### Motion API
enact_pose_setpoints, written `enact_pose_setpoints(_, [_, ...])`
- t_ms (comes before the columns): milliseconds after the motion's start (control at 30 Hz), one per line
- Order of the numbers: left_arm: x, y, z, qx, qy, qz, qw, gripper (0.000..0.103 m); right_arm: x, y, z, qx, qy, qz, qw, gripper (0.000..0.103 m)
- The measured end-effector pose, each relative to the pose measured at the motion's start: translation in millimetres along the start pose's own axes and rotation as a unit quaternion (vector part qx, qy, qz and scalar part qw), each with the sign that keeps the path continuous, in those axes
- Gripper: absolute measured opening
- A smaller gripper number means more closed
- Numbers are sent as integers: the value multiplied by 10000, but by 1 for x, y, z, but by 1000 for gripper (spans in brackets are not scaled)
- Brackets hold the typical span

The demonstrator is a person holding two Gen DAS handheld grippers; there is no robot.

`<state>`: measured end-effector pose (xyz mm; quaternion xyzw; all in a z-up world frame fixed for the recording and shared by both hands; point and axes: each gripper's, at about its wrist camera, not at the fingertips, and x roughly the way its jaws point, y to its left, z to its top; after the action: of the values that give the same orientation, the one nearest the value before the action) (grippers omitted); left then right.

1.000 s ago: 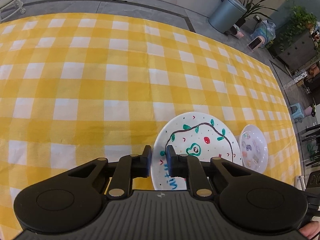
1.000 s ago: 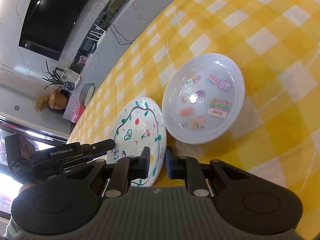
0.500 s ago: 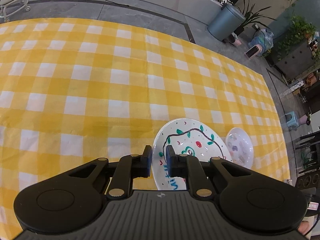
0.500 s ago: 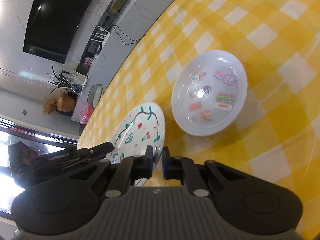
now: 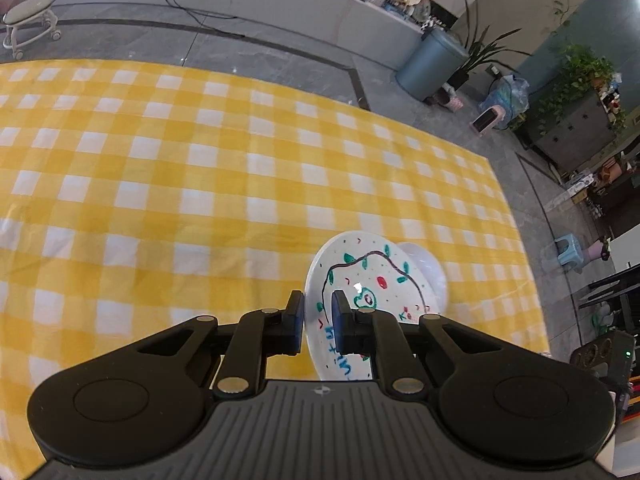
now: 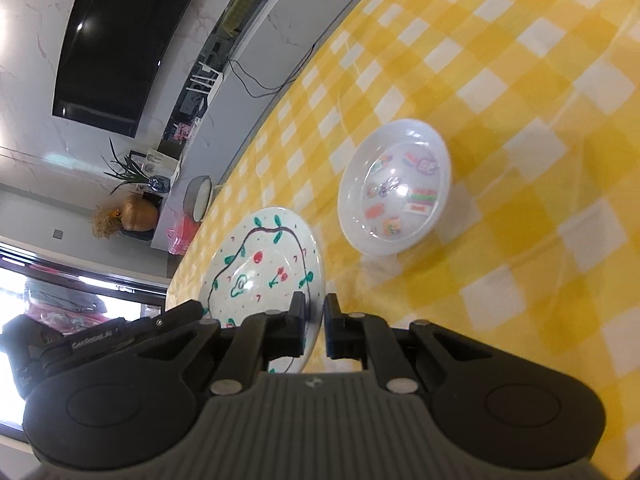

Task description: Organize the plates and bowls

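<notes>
A white plate (image 5: 368, 280) painted with a green vine and red fruit hangs tilted above the yellow checked tablecloth (image 5: 200, 184). My left gripper (image 5: 318, 320) is shut on its near rim. In the right wrist view the same plate (image 6: 264, 264) has its other rim pinched in my right gripper (image 6: 315, 326), and the left gripper (image 6: 196, 312) reaches in from the left. A white bowl (image 6: 396, 192) with colourful stickers inside rests on the cloth just beyond the plate. In the left wrist view only an edge of the bowl (image 5: 434, 272) shows behind the plate.
The tablecloth runs wide to the left and far side in the left wrist view. Past the table's far edge lie grey floor, a rolling stool (image 5: 30, 12), a round bin (image 5: 430, 62) and potted plants. A dark screen (image 6: 120, 40) hangs on the wall.
The plate has risen off the cloth with both grippers on it. In the left wrist view the table has dropped away and the plate now covers most of the bowl. The right jaws narrowed onto the rim.
</notes>
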<state>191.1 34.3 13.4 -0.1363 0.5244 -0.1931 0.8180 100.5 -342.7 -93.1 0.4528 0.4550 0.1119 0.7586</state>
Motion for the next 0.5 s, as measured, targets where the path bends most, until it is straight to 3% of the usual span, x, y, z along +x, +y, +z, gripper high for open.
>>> enact_pose_setpoints(500, [-17, -56, -70, -279, -264, -284, 9989, 12, -75, -27, -3, 116, -214, -170, 9996, 9])
